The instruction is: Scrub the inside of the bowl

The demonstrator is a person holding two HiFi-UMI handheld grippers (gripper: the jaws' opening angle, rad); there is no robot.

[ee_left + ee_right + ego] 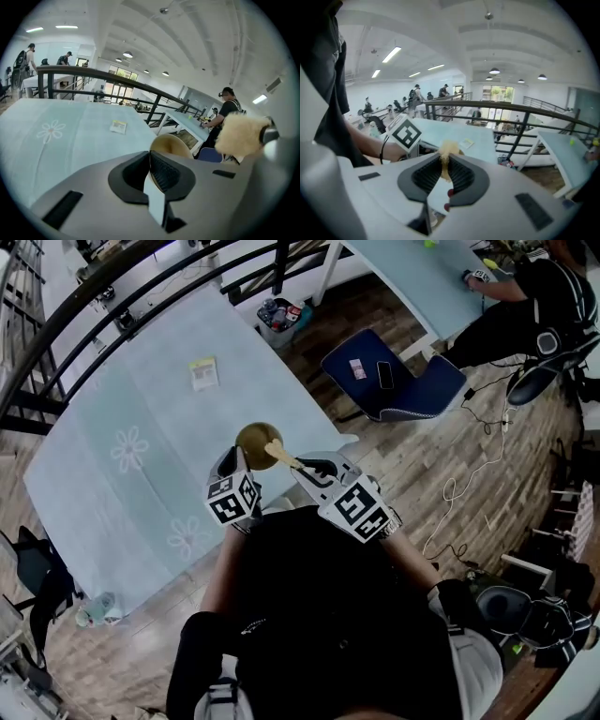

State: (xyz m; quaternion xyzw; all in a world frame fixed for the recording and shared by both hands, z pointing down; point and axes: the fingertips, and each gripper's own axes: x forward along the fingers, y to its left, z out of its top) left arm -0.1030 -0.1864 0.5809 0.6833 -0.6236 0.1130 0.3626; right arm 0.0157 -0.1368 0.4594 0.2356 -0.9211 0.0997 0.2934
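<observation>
Holds the tan bowl (pixel 255 439) up off the pale blue table (pixel 141 390), just over its near edge, in front of the body. Clamps the bowl's rim (pixel 174 144) between the closed jaws of the left gripper (pixel 233 459). Pinches the stick of a pale fluffy scrubber (pixel 273 448) in the right gripper (pixel 310 469), jaws shut tight on it (pixel 449 151). Keeps the scrubber's head (pixel 241 133) close by the bowl's rim; cannot tell whether it touches. Leaves a small packet (pixel 203 373) lying farther out on the table. Faces a blue chair (pixel 394 385) carrying a phone (pixel 385 374) beyond the table's corner
</observation>
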